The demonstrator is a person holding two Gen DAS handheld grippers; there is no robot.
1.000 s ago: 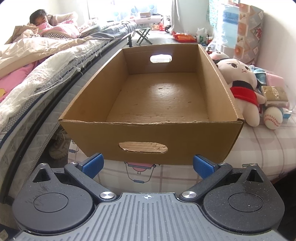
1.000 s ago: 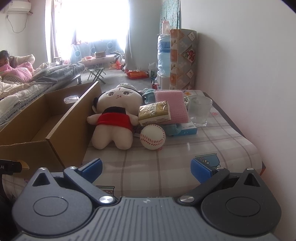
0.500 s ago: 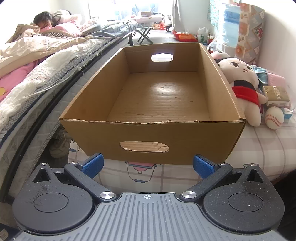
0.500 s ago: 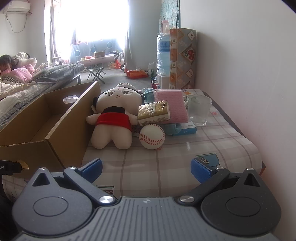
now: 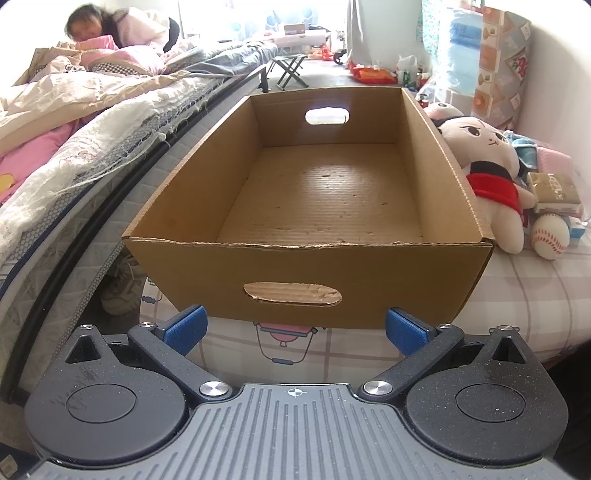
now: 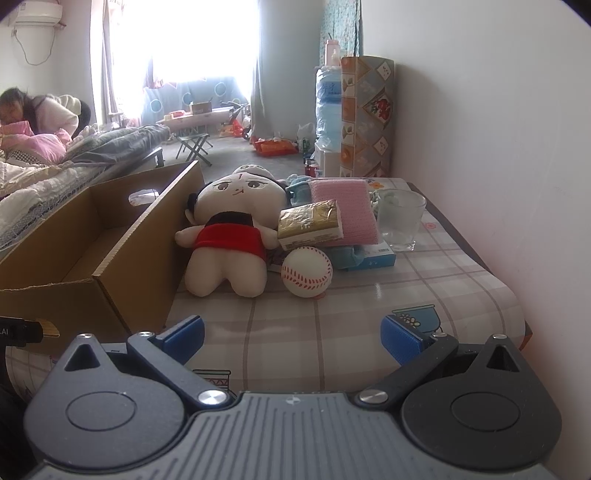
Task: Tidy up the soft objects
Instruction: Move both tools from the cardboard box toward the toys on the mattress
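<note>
Seen from two wrist cameras over a table covered with a checked cloth (image 6: 369, 332). Left gripper (image 5: 295, 328) held with jaws spread wide and nothing between them, aimed at the near end of an open cardboard box (image 5: 310, 273), close to its punched handle flap. Box interior bare, with a cut-out handle hole in the far wall. Right gripper (image 6: 291, 334) likewise spread wide and holding nothing, hovering above the cloth, well short of a cluster of objects. Plush doll (image 6: 232, 232) in a red top lying against the box's right outer wall. Soft baseball (image 6: 306, 272) just beside the doll's legs, touching the cloth. Gold-wrapped tissue pack (image 6: 308, 224) leaning on a pink knitted cloth (image 6: 345, 210), both resting on a blue flat box (image 6: 373, 258). Clear drinking glass (image 6: 400, 219) standing upright just to the right of the pink cloth. Left of the table, a bed (image 5: 92, 122) heaped with blankets, with a person (image 5: 110, 29) at its far end. Bright window (image 6: 192, 44) at the back of the room.
</note>
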